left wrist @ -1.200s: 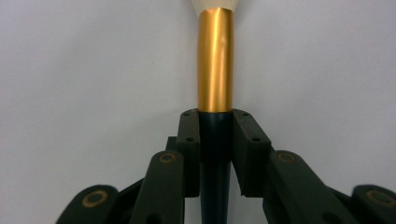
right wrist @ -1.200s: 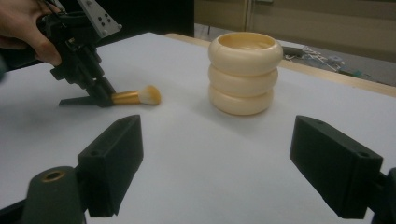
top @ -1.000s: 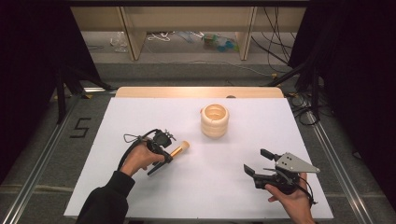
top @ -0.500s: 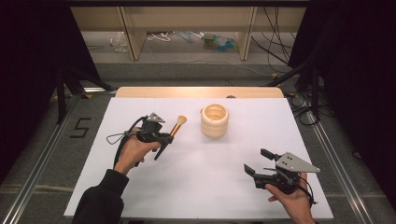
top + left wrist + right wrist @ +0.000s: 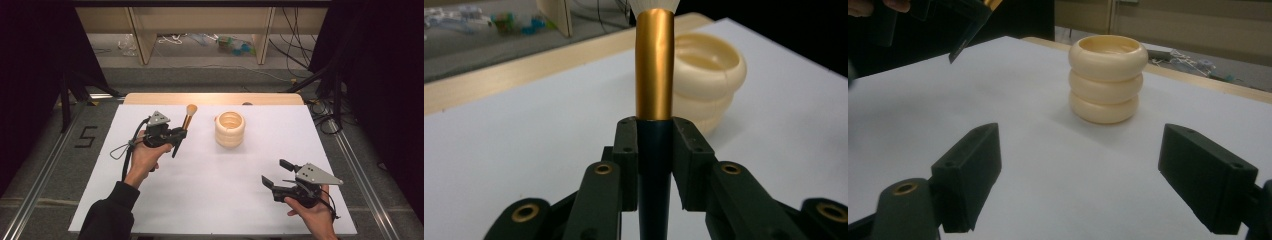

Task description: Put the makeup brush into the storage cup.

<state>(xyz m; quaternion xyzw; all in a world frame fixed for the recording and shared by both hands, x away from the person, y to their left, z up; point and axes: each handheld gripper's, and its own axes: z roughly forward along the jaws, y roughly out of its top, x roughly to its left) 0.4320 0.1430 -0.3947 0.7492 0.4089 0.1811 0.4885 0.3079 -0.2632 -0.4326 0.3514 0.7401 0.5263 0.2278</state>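
A makeup brush (image 5: 189, 116) with a dark handle, gold ferrule and pale bristles is held above the table, left of centre, its head pointing away from me. My left gripper (image 5: 179, 134) is shut on the dark handle. The left gripper view shows the gold ferrule (image 5: 654, 65) rising straight out from between the jaws. A cream ribbed holder (image 5: 230, 129) stands upright at the table's far middle, to the right of the brush. My right gripper (image 5: 276, 172) rests open near the front right, with nothing between its jaws; it faces the holder (image 5: 1107, 80).
A white sheet (image 5: 210, 200) covers the table, with a wooden strip (image 5: 210, 98) along the far edge. Beyond it are shelf legs, cables and litter on the floor. Metal rails run along both sides of the table.
My left gripper has lifted the brush off the table, carried it farther away and turned its head up and away. The right gripper has stayed put.
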